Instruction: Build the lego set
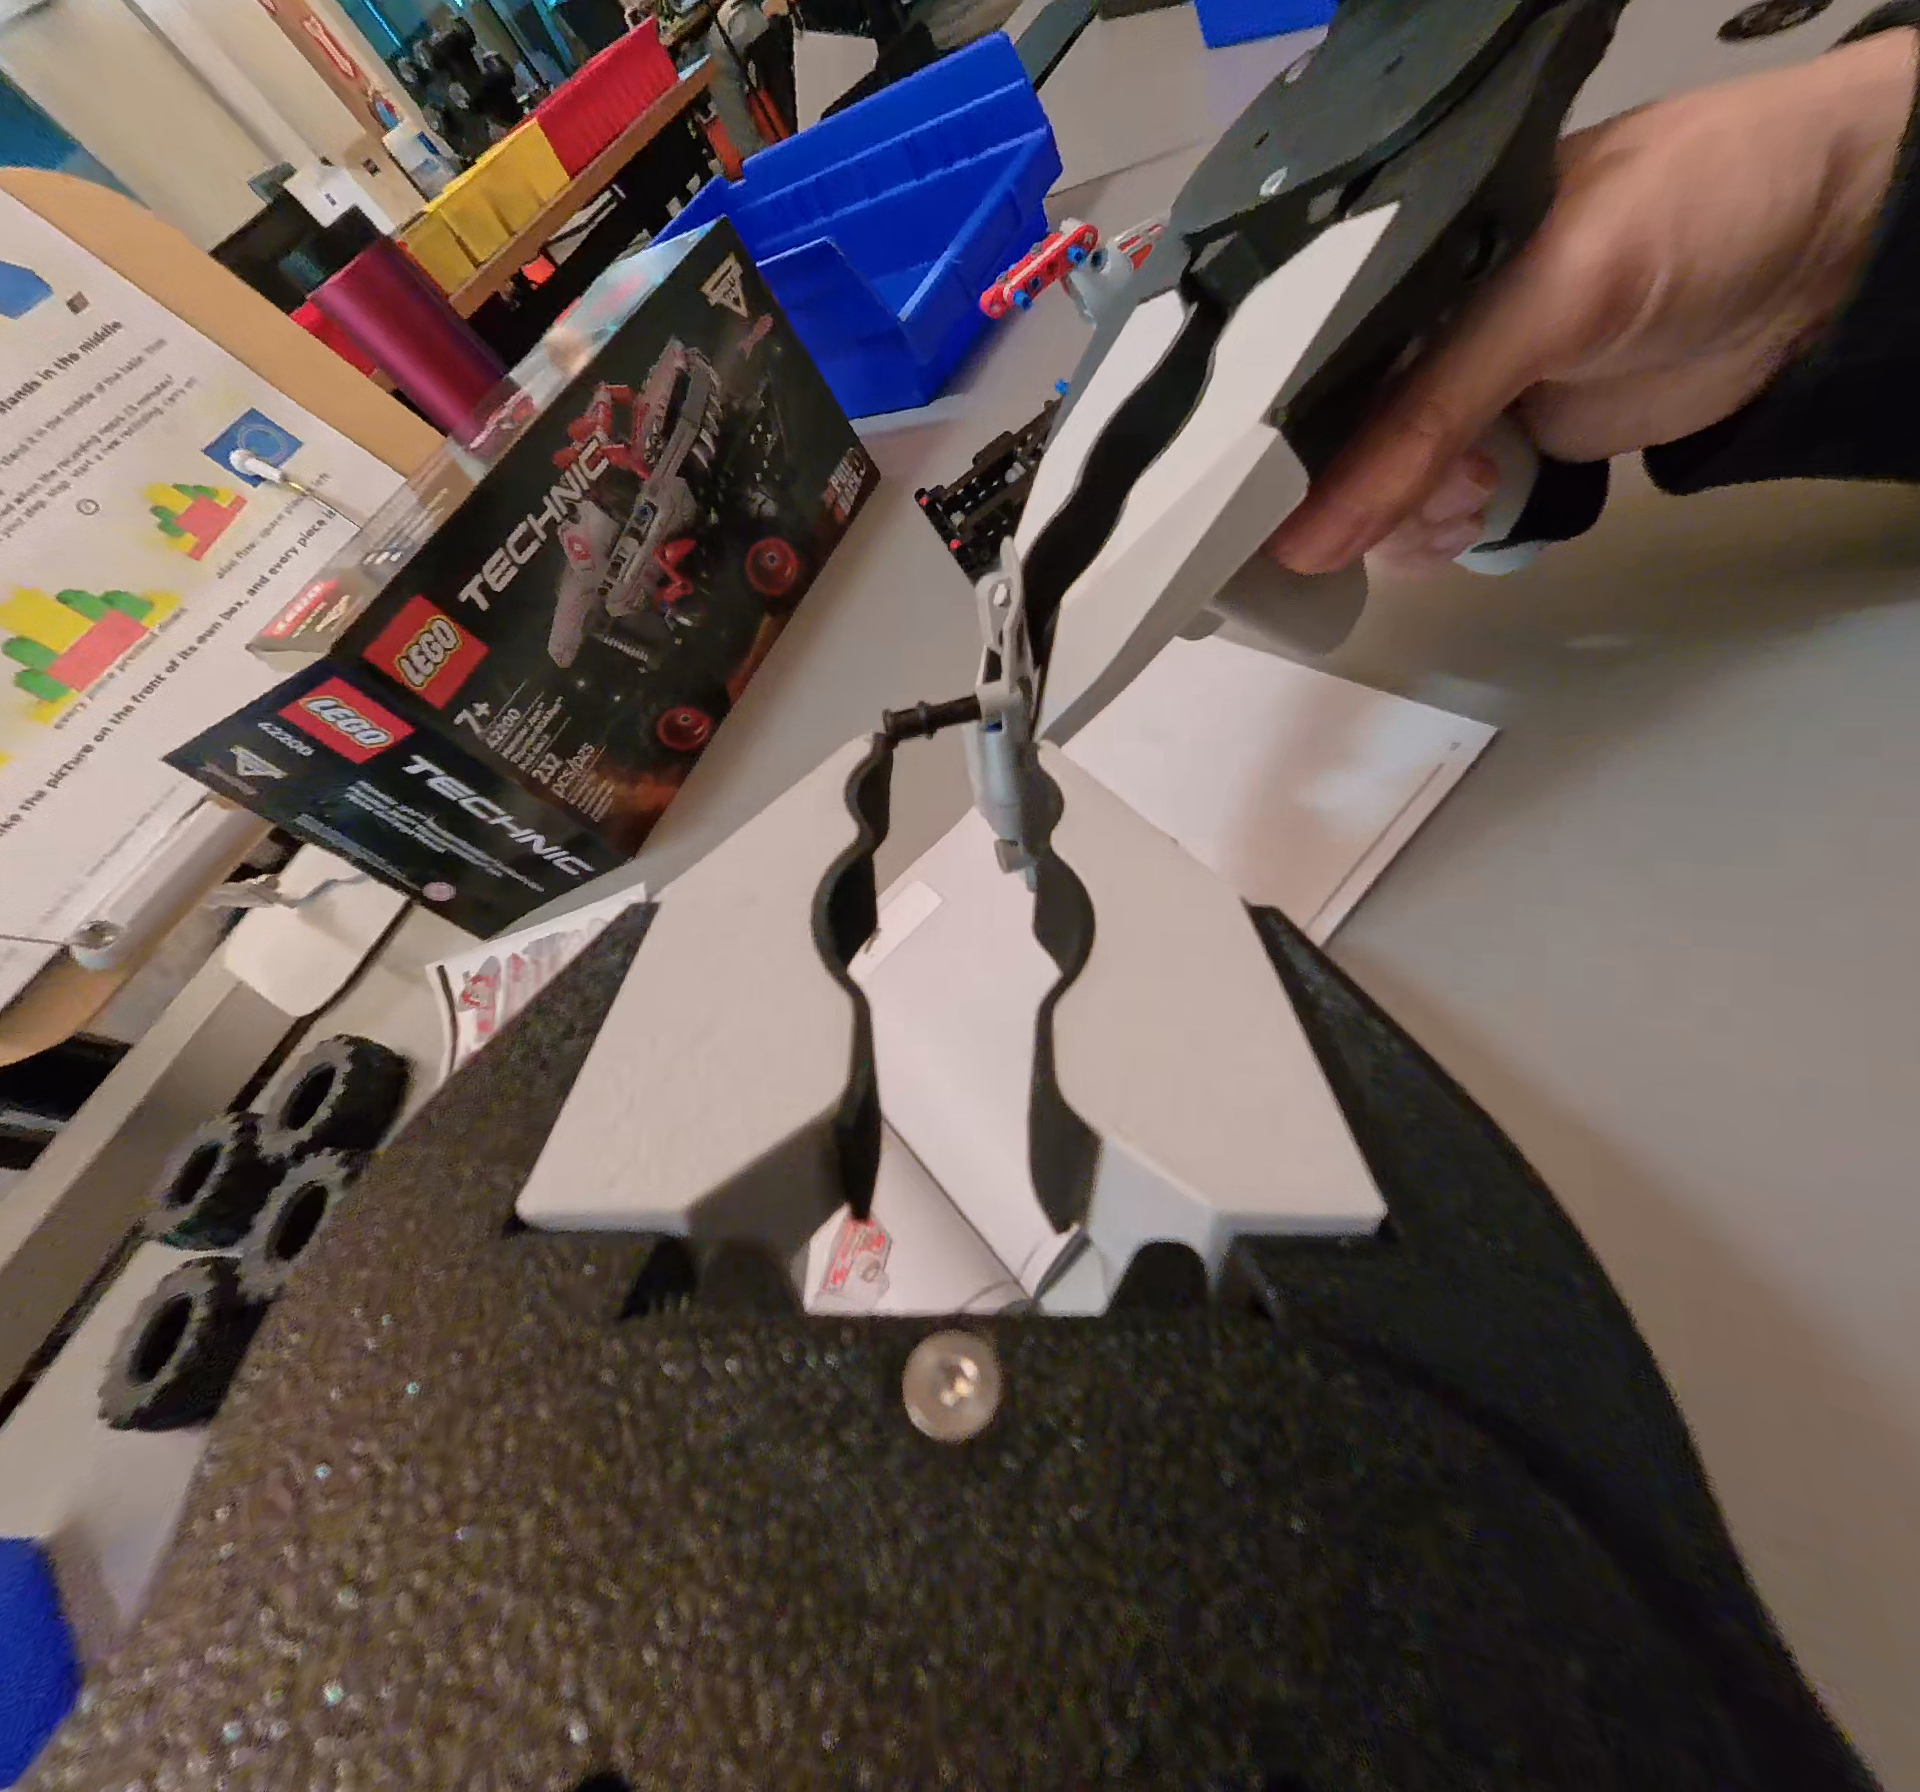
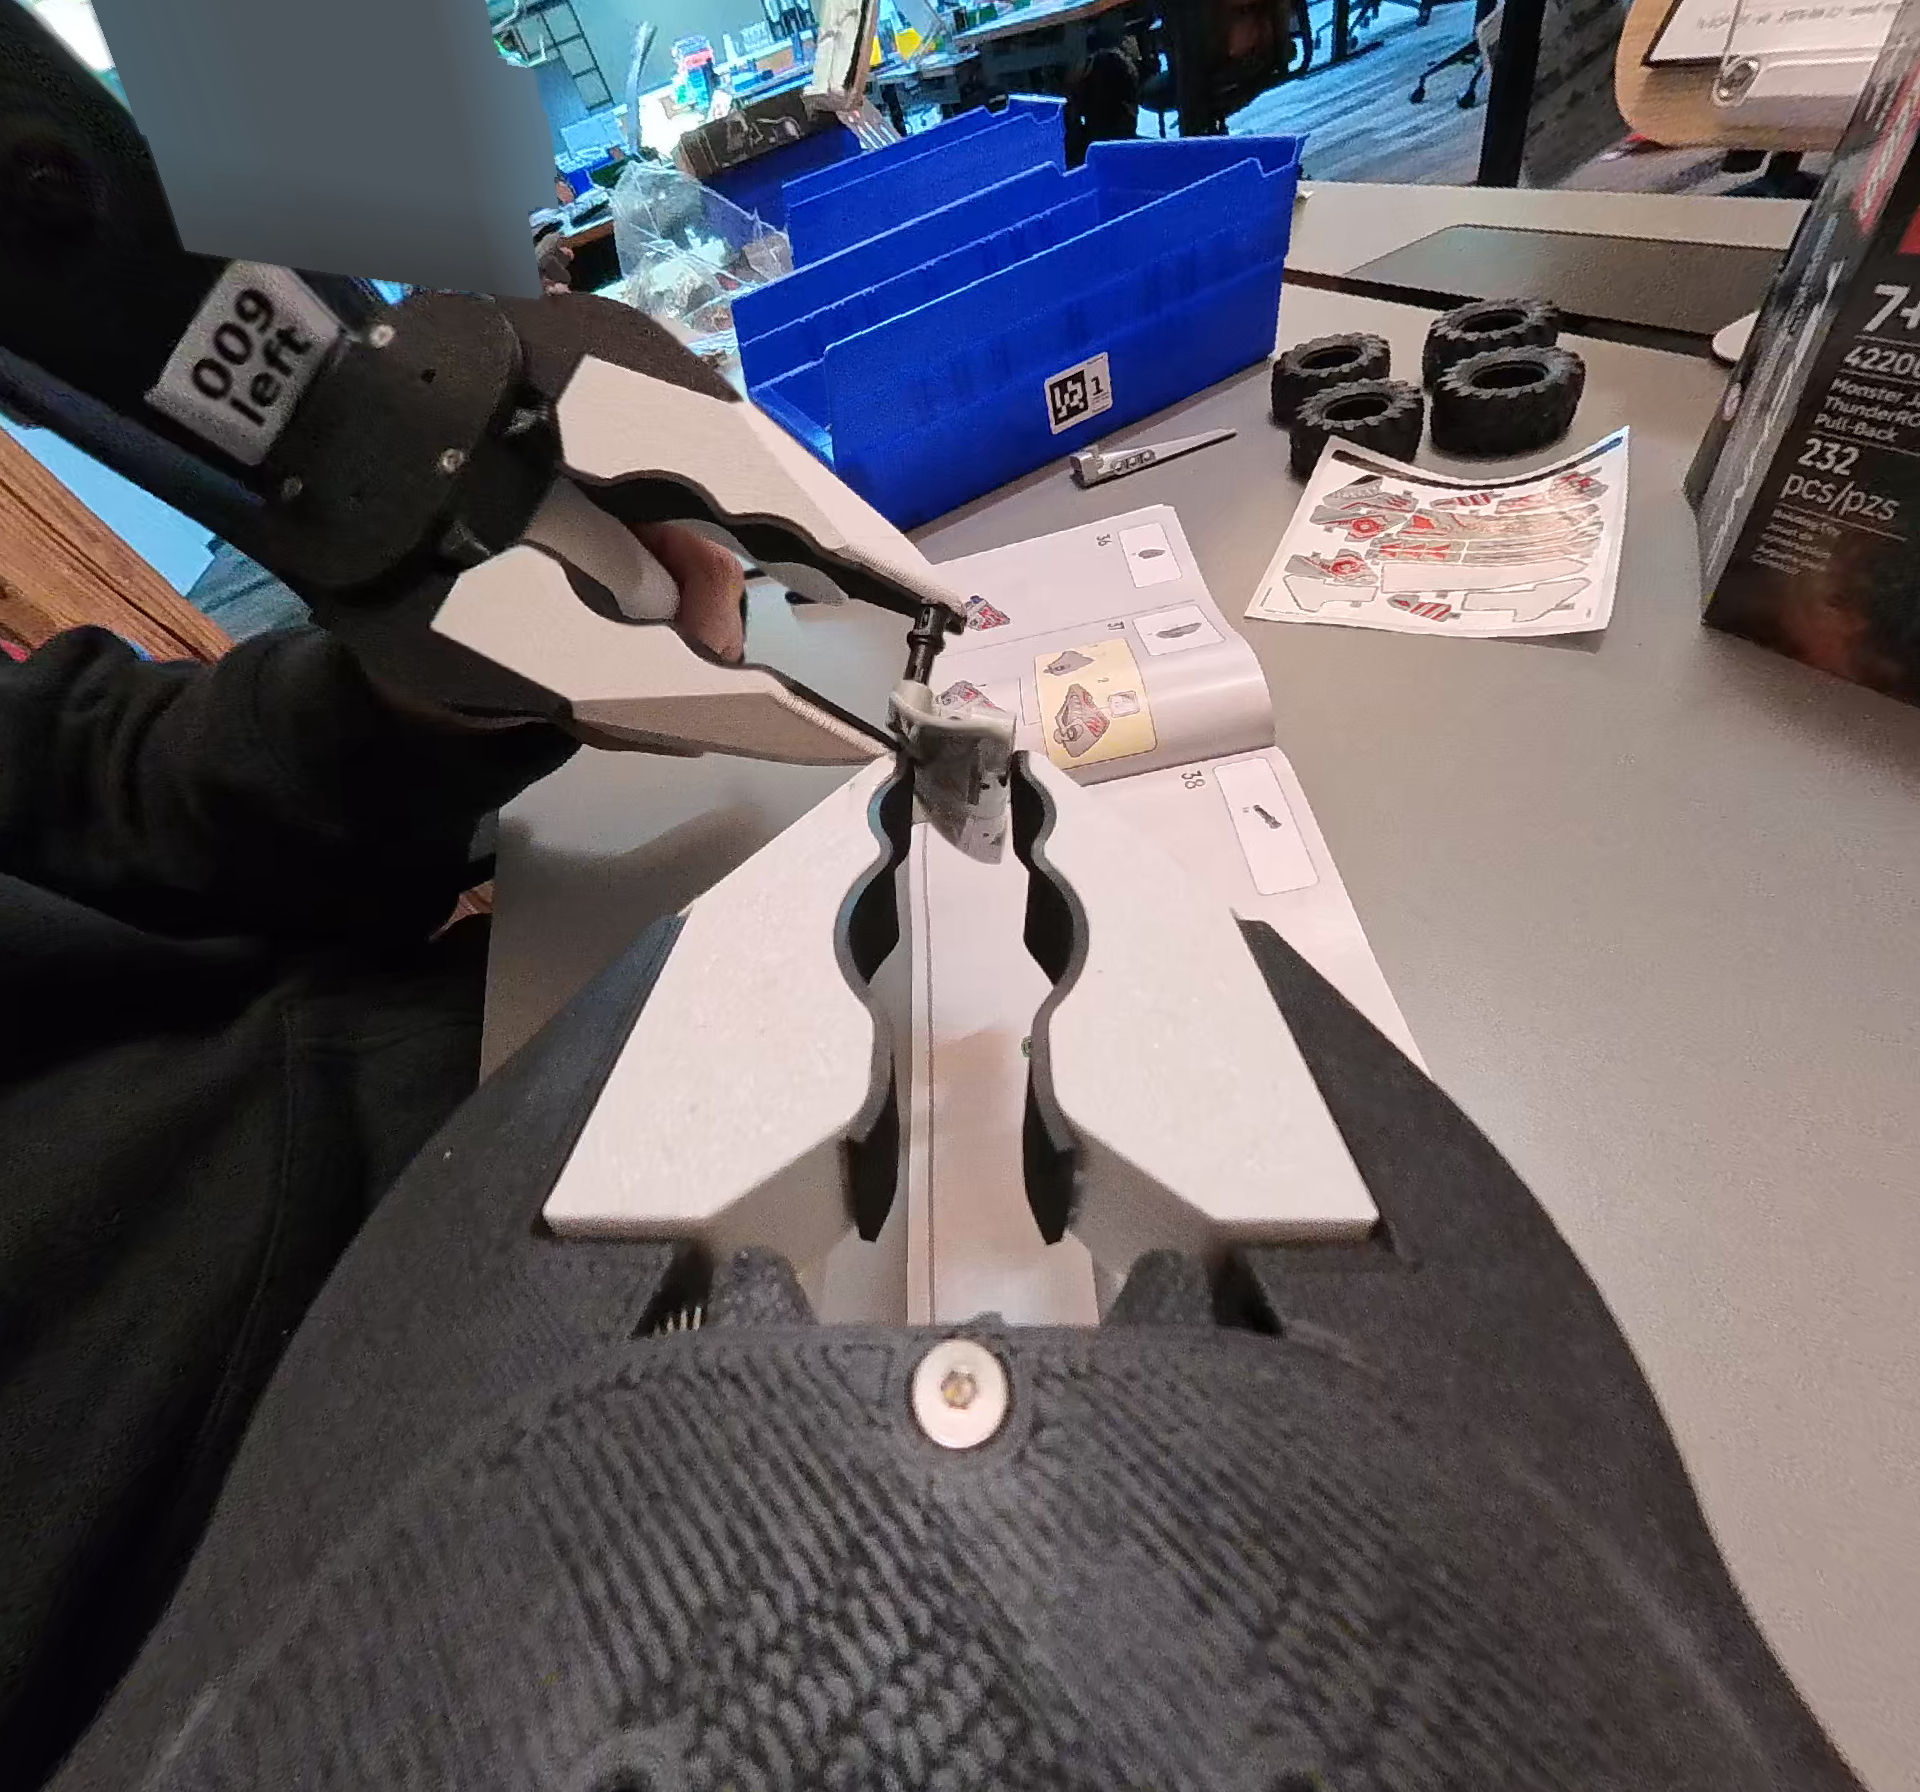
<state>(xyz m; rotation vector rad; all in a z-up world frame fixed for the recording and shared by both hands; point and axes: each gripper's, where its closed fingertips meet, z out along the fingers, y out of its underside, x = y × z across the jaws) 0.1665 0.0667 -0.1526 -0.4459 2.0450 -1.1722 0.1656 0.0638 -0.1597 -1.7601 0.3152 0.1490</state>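
My right gripper (image 2: 954, 771) is shut on a grey panel piece (image 2: 961, 755) and holds it above the open instruction booklet (image 2: 1143, 703). My left gripper (image 2: 920, 677) comes in from the left. One of its fingertips sits on the head of a black pin (image 2: 920, 646) and the other against the grey piece, so the pin is squeezed between them. In the left wrist view, my left gripper (image 1: 961, 745) spans the black pin (image 1: 925, 719) and the grey piece (image 1: 997, 703), with the right gripper (image 1: 1023, 662) clamped on the piece from above.
Blue bins (image 2: 1018, 329) stand behind the booklet. Several black tyres (image 2: 1434, 381) and a sticker sheet (image 2: 1444, 537) lie to the right, next to the set's box (image 2: 1829, 454). A grey wedge piece (image 2: 1143, 459) lies by the bin. A red beam assembly (image 1: 1039, 267) and a black chassis (image 1: 987, 495) sit behind the grippers. My two grippers' fingertips are within a few centimetres of each other.
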